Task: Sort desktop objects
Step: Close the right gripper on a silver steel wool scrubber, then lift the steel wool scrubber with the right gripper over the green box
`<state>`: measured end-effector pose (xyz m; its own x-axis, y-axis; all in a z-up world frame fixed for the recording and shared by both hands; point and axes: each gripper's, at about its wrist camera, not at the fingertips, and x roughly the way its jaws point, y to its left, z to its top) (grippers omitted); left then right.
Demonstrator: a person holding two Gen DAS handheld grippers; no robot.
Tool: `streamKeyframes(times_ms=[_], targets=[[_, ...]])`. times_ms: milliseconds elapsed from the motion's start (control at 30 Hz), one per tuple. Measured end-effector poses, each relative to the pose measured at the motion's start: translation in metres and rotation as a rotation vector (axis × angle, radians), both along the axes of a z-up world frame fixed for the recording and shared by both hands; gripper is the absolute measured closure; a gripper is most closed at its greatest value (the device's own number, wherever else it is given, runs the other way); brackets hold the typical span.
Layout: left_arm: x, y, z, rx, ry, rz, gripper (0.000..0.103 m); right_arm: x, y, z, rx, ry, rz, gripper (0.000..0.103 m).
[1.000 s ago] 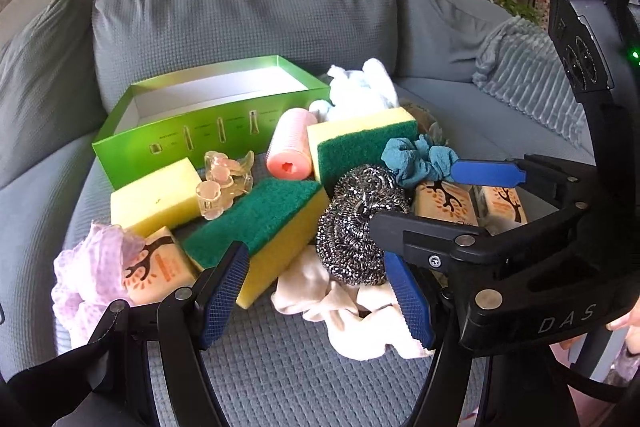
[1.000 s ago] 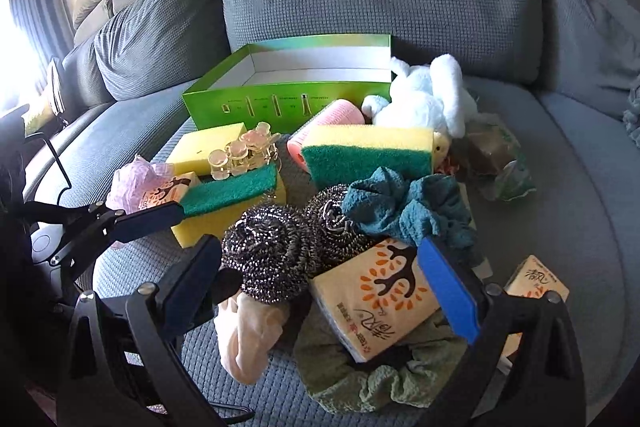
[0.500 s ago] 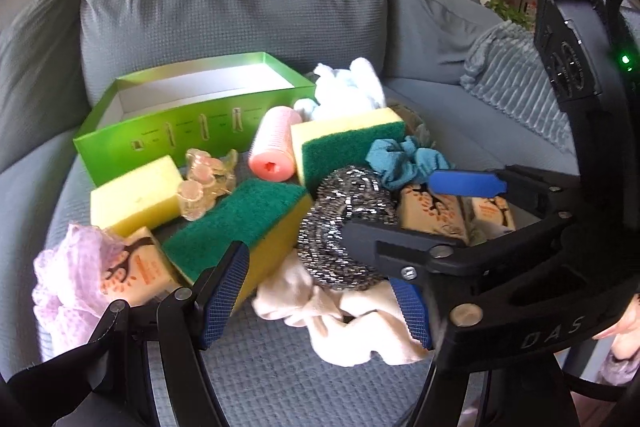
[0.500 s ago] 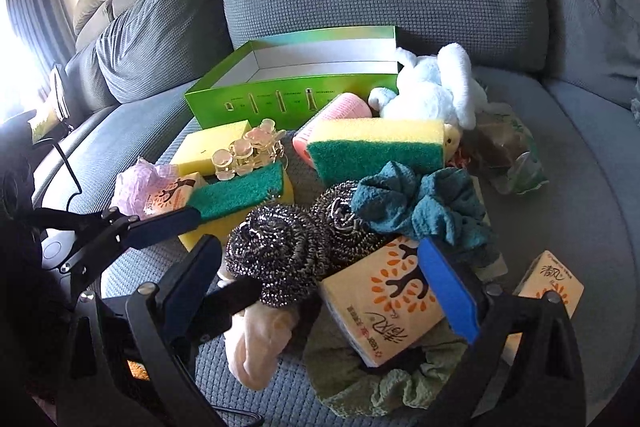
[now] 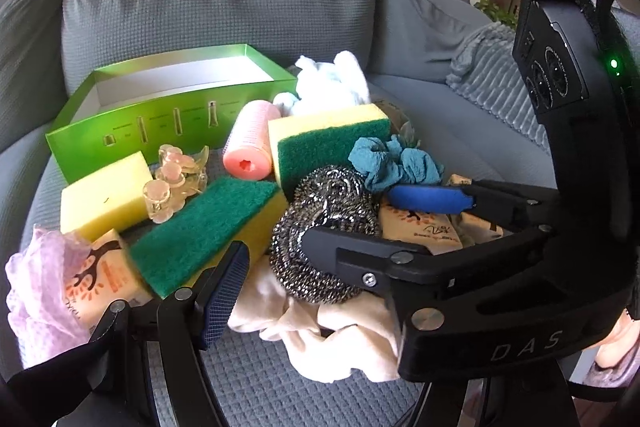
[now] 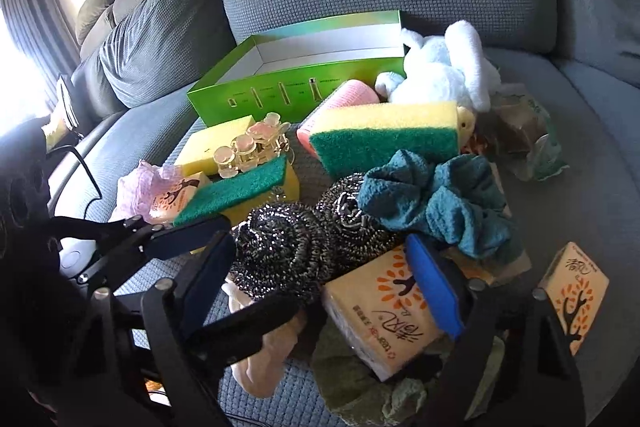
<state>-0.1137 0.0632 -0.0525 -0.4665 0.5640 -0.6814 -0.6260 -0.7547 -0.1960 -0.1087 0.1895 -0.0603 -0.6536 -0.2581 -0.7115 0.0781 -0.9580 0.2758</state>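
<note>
right gripper (image 6: 320, 291) jaws, spread, now closing around the tissue pack (image 6: 384, 315) before the green box (image 6: 296, 75), nearer than before: pickup imminent; left gripper (image 5: 312, 291) spread, empty.

You see shiny coiled metal scourers (image 6: 280, 251), rough green pads on yellow foam sponges (image 5: 208, 223), a glossy green cardboard box (image 5: 168, 119), clear plastic clips (image 5: 172, 183), and matt woven sofa cloth (image 5: 224, 7).
</note>
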Motion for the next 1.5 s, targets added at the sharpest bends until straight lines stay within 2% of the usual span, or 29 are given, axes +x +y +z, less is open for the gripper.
streamKeyframes(times_ms=[233, 300, 367, 400, 433, 533, 600, 633, 800, 1033, 1300, 1500], targets=[[-0.003, 0.005, -0.005, 0.006, -0.023, -0.017, 0.032, -0.004, -0.003, -0.001, -0.025, -0.009, 0.021, 0.029], [-0.003, 0.009, -0.010, -0.013, -0.030, -0.028, 0.032, -0.005, -0.003, -0.002, -0.028, -0.009, 0.023, 0.032], [0.001, 0.018, -0.014, -0.063, -0.011, -0.052, 0.032, -0.005, -0.008, -0.001, -0.001, -0.002, 0.041, 0.041], [0.003, 0.020, -0.016, -0.063, -0.011, -0.060, 0.032, -0.003, -0.013, 0.000, 0.023, 0.006, 0.054, 0.051], [0.001, 0.019, -0.018, -0.054, -0.027, -0.055, 0.032, -0.003, -0.015, 0.000, 0.008, 0.010, 0.063, 0.054], [-0.004, 0.010, -0.013, 0.017, -0.062, -0.038, 0.032, -0.007, -0.016, -0.002, -0.019, -0.001, 0.054, 0.056], [-0.007, 0.004, -0.008, 0.053, -0.072, -0.023, 0.036, -0.008, -0.013, -0.001, -0.054, -0.006, 0.047, 0.058], [-0.008, 0.003, -0.006, 0.048, -0.068, -0.018, 0.040, -0.009, -0.012, -0.002, -0.064, -0.009, 0.045, 0.059], [-0.008, 0.004, -0.006, 0.032, -0.053, -0.024, 0.042, -0.010, -0.010, -0.002, -0.091, -0.012, 0.035, 0.064], [-0.005, 0.002, -0.003, 0.056, -0.040, -0.033, 0.047, -0.005, -0.004, 0.005, -0.095, 0.007, 0.026, 0.070], [0.005, 0.003, 0.028, 0.069, 0.043, -0.045, 0.047, 0.008, 0.001, 0.036, -0.098, 0.077, 0.043, 0.070], [-0.002, 0.004, 0.055, 0.071, 0.101, -0.027, 0.047, 0.007, 0.002, 0.062, -0.102, 0.143, 0.055, 0.070]])
